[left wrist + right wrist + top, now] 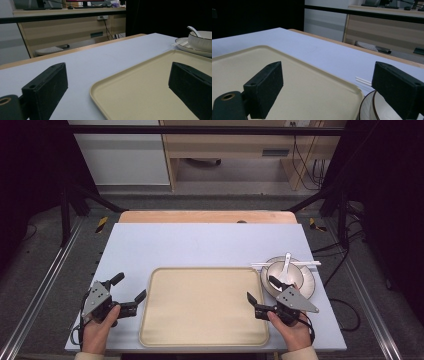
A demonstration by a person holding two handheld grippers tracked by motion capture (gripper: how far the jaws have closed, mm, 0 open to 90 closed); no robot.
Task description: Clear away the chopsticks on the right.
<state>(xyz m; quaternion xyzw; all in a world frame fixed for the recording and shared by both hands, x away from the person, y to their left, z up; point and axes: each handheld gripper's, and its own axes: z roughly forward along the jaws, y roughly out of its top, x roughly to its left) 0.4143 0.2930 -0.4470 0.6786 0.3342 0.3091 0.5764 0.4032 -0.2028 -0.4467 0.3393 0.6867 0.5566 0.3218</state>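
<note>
Both tongs wide, empty: left tongs (131,291) straddle the tray (204,306) left rim, right tongs (261,290) its right rim, bowl (287,274) just beyond. Likely tray lift: close evenly, raise level.

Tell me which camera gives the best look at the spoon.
The high view: the spoon shows whole from above, standing in the bowl on the plate. The left gripper view catches its handle rising over the bowl's rim. The right gripper view gives the bowl's near edge.
</note>
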